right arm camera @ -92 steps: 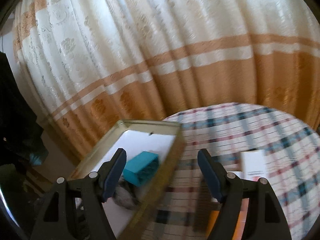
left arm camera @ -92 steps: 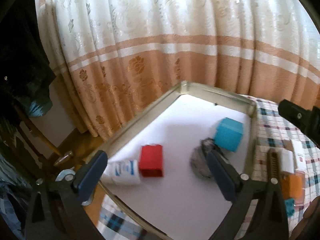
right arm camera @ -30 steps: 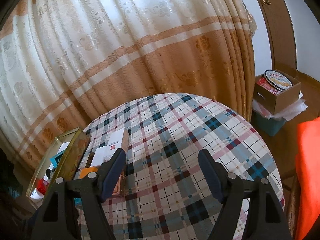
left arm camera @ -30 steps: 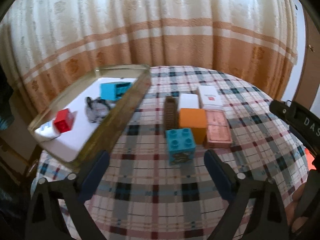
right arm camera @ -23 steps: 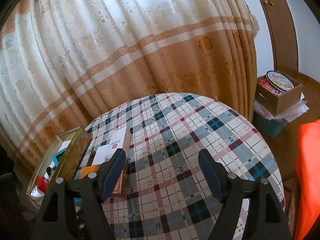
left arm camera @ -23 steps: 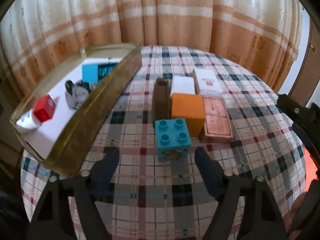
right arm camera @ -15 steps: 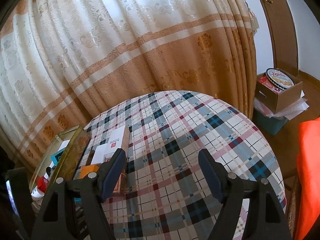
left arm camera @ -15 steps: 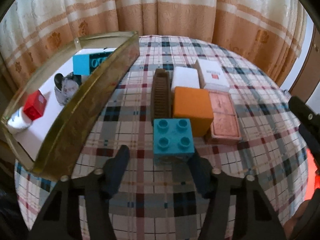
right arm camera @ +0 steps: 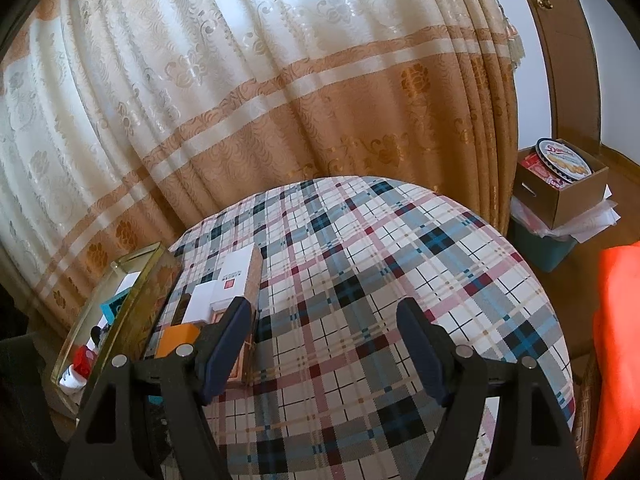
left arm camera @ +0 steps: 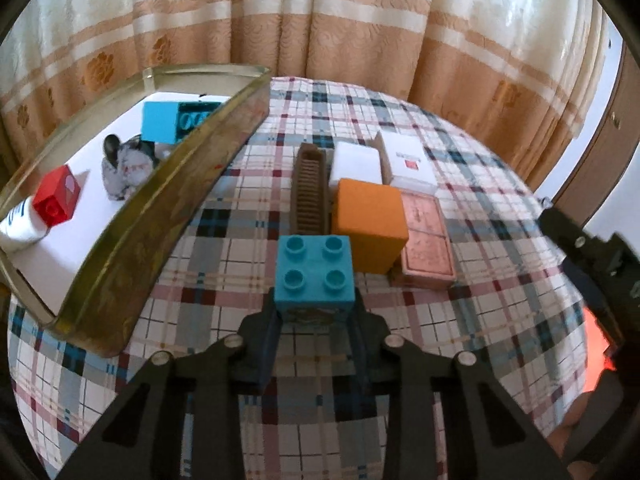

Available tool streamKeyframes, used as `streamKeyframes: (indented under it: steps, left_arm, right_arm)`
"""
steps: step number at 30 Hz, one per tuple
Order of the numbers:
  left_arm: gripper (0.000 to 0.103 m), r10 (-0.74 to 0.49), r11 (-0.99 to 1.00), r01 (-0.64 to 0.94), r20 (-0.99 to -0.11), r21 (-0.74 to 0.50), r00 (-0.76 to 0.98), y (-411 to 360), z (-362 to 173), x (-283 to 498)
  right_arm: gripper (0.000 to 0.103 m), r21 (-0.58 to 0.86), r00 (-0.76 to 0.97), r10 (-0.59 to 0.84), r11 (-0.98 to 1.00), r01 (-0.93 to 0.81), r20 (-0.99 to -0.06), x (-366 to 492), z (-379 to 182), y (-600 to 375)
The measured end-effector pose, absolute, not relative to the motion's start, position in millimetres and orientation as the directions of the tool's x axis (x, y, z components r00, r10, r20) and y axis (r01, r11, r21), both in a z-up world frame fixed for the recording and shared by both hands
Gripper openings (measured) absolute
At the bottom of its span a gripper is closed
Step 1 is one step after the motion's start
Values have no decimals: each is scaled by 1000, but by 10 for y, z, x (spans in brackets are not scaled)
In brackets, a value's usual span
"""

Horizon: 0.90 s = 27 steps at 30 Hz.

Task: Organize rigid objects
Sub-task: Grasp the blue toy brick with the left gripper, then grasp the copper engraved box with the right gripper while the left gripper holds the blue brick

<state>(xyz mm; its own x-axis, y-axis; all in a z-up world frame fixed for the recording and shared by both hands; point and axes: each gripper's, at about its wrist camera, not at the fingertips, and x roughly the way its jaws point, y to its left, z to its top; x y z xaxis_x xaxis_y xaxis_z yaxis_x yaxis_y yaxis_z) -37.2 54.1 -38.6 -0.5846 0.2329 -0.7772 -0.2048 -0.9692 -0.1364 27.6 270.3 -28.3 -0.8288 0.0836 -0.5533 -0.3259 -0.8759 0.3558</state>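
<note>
A: Turquoise plastic, four studs on top: the toy brick [left arm camera: 314, 268] is flanked by the fingers of the left gripper [left arm camera: 314, 316], near the middle of the checked tablecloth [left arm camera: 460, 320]. The jaws are being drawn in on it, and both pads are seen against its lower sides.

B: And the brick is seen resting on the cloth, with an orange block [left arm camera: 370, 224] just beyond it to the right.

A: A brown comb [left arm camera: 309, 196] is laid to the left of that block, a pink box [left arm camera: 426, 236] to its right, and two white boxes [left arm camera: 408, 164] are seen farther off.

B: On the far left, a gold tin tray [left arm camera: 160, 208] is set at the table's edge. A second blue brick [left arm camera: 160, 122], a red block [left arm camera: 56, 196], a white tube [left arm camera: 18, 226] and a grey-patterned item, too blurred to be named, are held in it.

A: The right gripper [right arm camera: 322, 344] is held roughly half open over bare cloth, with nothing between its fingers. The tray [right arm camera: 132, 312] is caught at the left in that view.

B: A cream and tan curtain [left arm camera: 320, 20] is hung behind the table.
</note>
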Motion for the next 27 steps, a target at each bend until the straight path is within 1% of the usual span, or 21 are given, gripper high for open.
streamKeyframes:
  steps: [2,5,10,15,17,20,23,27]
  left_arm:
    - [31,244,-968,-201,-755,-150,-609,497,-338,-321]
    - [31,239,-969,-210,-727,-132,-644,471,-279,-217]
    - [31,239,-969,-213,-707,-128,-666,391,-232,-132]
    - [31,218,-973,-208,-680,-98,-700,324,-149,-90]
    - [31,213,-974,-205,-670,-92,-711,295,-116,-81]
    - [31,204,-977,-193,-657,-91,-726,223,-71,-65]
    - [31,193,-979,-185,-644,-82,-740,172,-37,-47]
    - [31,198,-979,-175,-647,-101,-736,121,-42,-56]
  right_arm:
    - [77,353,-829,73,-881,-315,-555,262,-283,2683]
    - [77,339,-830,59,-895,-290,-554,243,-269,2629]
    - [77,301,-822,36,-921,-248,-569,189,-256,2512]
    - [77,257,-757,-20,-946,-197,-654,-8,-351,2354]
    - [77,249,-734,-41,-952,-177,-678,-69,-399,2283]
    - [74,249,-712,-78,-959,-138,-697,-140,-446,2145]
    - [72,220,-687,-89,-970,-105,-721,-213,-468,2026]
    - [72,186,-655,-60,-975,-123,-753,-318,-510,1985]
